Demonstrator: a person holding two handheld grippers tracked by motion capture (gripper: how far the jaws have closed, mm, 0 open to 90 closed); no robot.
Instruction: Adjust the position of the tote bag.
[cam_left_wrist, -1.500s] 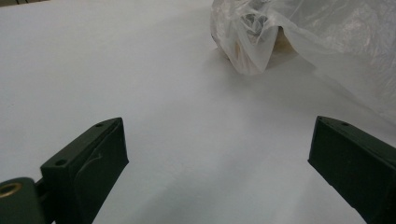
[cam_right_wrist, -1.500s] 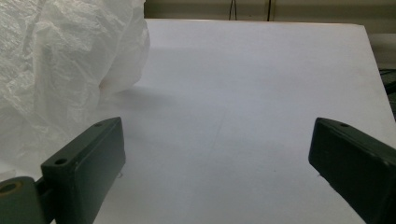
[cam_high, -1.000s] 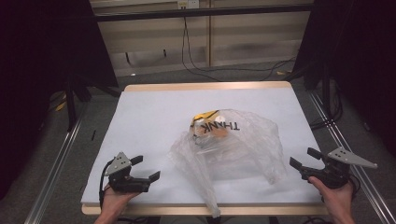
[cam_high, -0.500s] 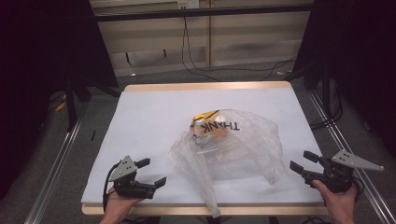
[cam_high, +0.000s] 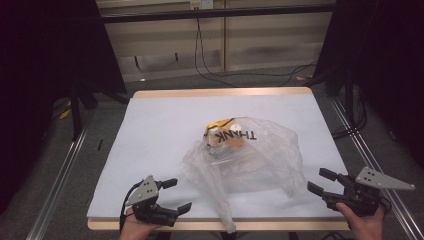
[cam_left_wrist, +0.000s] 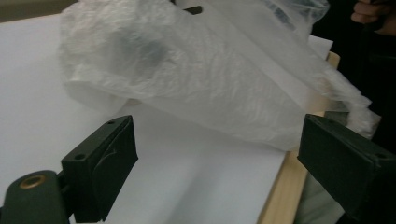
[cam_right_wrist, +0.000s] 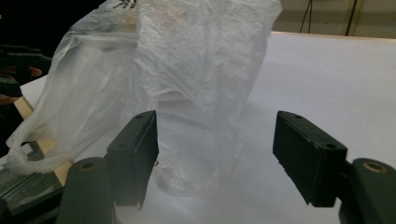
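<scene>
White covering spreads over the table (cam_high: 165, 130), with a pale wooden edge along the near side, and that is my whole working field. On it, a little right of centre and reaching toward the near edge, lies the clear plastic bag (cam_high: 255, 160), crumpled and puffed up, with dark lettering near its far top and something yellow and orange showing through there. One twisted tail of the bag (cam_high: 223, 210) runs down to the wooden edge and just over it.

My left gripper (cam_high: 172, 196) hovers at the near left corner with its jaws spread wide and nothing between them; in the left gripper view the bag's flank (cam_left_wrist: 196, 79) lies just ahead of them. My right gripper (cam_high: 321, 182) sits at the near right, jaws likewise parted and empty, facing the bag's other side (cam_right_wrist: 187, 74).

I judge the step to be closing in on the bag from both sides. To do it well, I would aim each pair of jaws at a gathered fold and not a taut sheet, since thin film slips and tears. I would come in low, pinch loose material well clear of the contents, and close gently before lifting.
</scene>
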